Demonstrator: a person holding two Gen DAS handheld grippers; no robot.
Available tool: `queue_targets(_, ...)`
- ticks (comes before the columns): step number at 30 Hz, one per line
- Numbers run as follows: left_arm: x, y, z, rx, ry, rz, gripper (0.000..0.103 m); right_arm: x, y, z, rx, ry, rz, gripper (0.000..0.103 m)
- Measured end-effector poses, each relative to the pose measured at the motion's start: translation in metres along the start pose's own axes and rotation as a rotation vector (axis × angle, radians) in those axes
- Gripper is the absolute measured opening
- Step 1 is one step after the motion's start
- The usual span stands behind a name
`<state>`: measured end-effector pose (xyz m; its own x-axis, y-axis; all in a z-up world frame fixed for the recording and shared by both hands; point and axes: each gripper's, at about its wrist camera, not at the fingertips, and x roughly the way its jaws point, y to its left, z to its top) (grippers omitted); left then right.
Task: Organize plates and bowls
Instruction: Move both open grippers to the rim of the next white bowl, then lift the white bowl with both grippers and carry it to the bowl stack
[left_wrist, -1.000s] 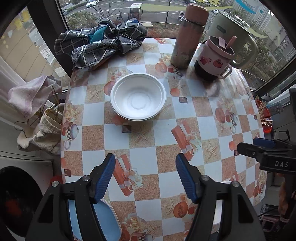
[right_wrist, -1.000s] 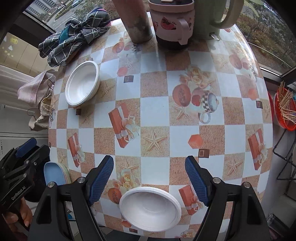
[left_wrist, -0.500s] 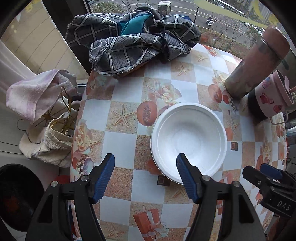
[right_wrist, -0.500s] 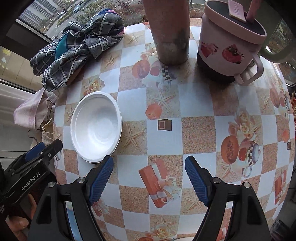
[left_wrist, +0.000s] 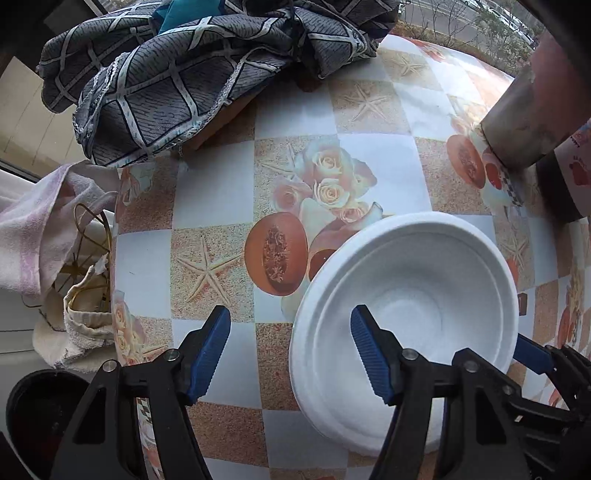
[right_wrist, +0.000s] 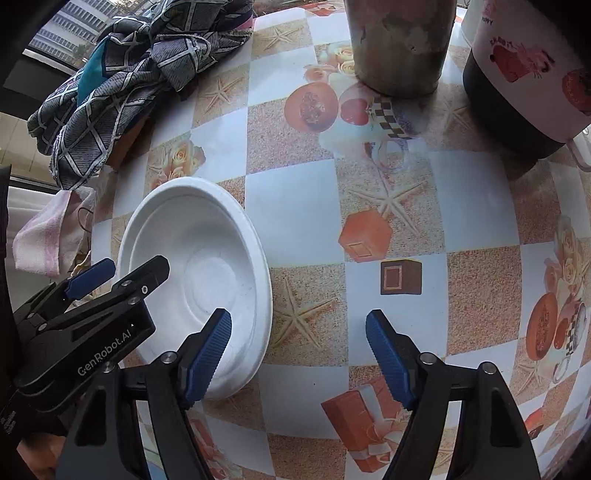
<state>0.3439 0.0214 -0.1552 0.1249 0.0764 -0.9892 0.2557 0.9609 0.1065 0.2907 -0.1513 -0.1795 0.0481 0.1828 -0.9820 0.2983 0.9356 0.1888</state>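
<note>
A white foam bowl sits upright on the patterned tablecloth; it also shows in the right wrist view. My left gripper is open and straddles the bowl's left rim, its right finger inside the bowl. My right gripper is open and straddles the bowl's right rim, its left finger over the bowl. The left gripper shows in the right wrist view at the bowl's left side, and the right gripper's blue fingertip shows in the left wrist view by the bowl's right rim.
A crumpled checked cloth lies at the far left of the table. A metal flask and a pink mug stand at the back right. The table edge drops off left, with a towel and bag below.
Both grippers have moved forward across the table and closed in on the white bowl from either side. The bowl has stayed in place. Both stay open.
</note>
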Motion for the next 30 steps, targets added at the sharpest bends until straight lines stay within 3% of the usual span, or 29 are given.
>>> queue_targets(1,0.004,0.000,0.000,-0.001,0.021,-0.020,0.054,-0.001,0.002,0.000,-0.006,-0.014,-0.002,0.054)
queue_targets(2,0.005,0.000,0.000,-0.010,0.027,-0.066,0.046,0.001,0.003,0.001,-0.009,0.001,0.023,0.040)
queue_targets(3,0.004,-0.001,-0.001,-0.018,0.030,-0.096,0.034,0.004,0.004,0.002,-0.006,0.021,0.058,0.034)
queue_targets(6,-0.001,-0.011,-0.007,0.013,0.031,-0.092,0.030,0.006,0.010,-0.002,-0.022,0.051,0.069,0.017)
queue_targets(11,-0.008,-0.025,-0.041,0.048,0.040,-0.079,0.030,0.005,0.006,-0.027,-0.078,0.125,0.041,0.017)
queue_targets(21,-0.026,-0.044,-0.150,0.008,0.080,-0.077,0.033,0.001,0.002,-0.111,-0.234,0.271,-0.040,0.021)
queue_targets(30,-0.035,-0.055,-0.222,-0.032,0.143,-0.092,0.035,-0.003,-0.008,-0.173,-0.251,0.340,-0.058,0.021)
